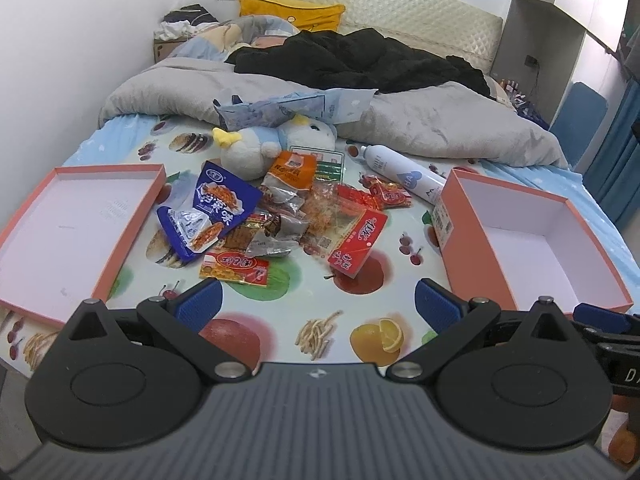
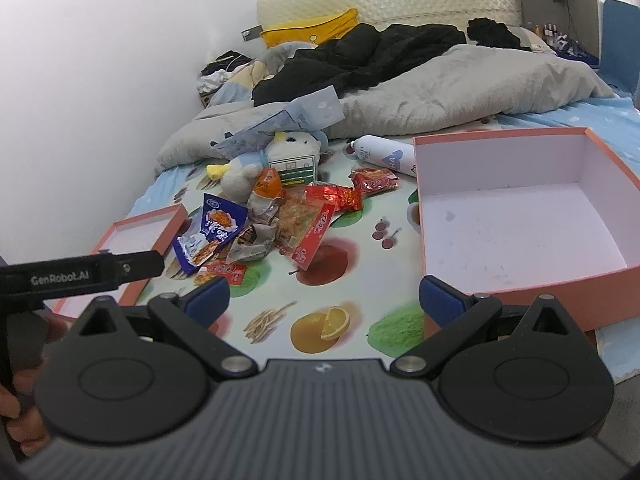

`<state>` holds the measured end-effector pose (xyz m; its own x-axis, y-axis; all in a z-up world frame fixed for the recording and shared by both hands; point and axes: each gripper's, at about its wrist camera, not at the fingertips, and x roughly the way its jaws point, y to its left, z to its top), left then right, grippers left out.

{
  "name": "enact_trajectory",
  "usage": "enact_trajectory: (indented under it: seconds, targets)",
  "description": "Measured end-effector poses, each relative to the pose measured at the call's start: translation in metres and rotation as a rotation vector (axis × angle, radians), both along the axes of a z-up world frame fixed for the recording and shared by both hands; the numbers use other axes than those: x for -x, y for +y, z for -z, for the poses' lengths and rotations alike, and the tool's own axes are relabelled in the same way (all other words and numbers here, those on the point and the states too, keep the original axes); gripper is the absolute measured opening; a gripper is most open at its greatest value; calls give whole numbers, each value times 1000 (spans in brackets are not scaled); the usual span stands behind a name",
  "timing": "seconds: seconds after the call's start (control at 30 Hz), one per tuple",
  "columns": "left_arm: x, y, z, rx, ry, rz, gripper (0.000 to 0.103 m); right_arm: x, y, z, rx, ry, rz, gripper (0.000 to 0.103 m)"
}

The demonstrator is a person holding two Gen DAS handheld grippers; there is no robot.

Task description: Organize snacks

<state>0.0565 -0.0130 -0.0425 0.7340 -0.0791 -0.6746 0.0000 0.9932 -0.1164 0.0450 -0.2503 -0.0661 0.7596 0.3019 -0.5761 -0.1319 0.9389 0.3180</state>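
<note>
Both tools hang at the near edge of the bed with nothing between their blue pads. The left gripper [image 1: 316, 300] is spread wide over the fruit-print sheet [image 1: 320, 320], and the right gripper [image 2: 324, 300] is spread just as wide beside it.

A little farther in, the snacks lie in 1 loose heap at the middle of the sheet. The yellow-red packet [image 1: 235, 267] is nearest, with the red packet [image 1: 358, 242] to its right and the blue packet [image 1: 218, 206] to its left, and silvery and orange wrappers overlap behind them. The shallow lid [image 1: 100, 276] lies open to the left of the heap. The deep box [image 1: 472, 256] sits to the right, empty.

Nothing is packed yet, so the step in hand looks like a first pick. It would go best with 1 packet at a time from the near rim of the heap, where edges stick up. The red packet, tilted with its near end raised, offers a clean edge for the right gripper and a short carry to the box.

Farther back, a soft toy [image 1: 256, 148] and a white bottle [image 1: 404, 174] lie just beyond the heap and are best left alone.
</note>
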Motion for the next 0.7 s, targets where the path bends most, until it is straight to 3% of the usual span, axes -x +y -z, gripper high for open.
enact_trajectory:
  seconds: [0.2,0.43,0.7]
  targets:
    - [-3,2,5,-3,2,-3,103,-1,3,3,20,-2,7,102]
    - [-10,7,13,-3,9,-6,103,-3,4,11,9,-7,-5,93]
    - [-27,16,25,18,36,1,103,-12,13,21,-43,-28,-21,93]
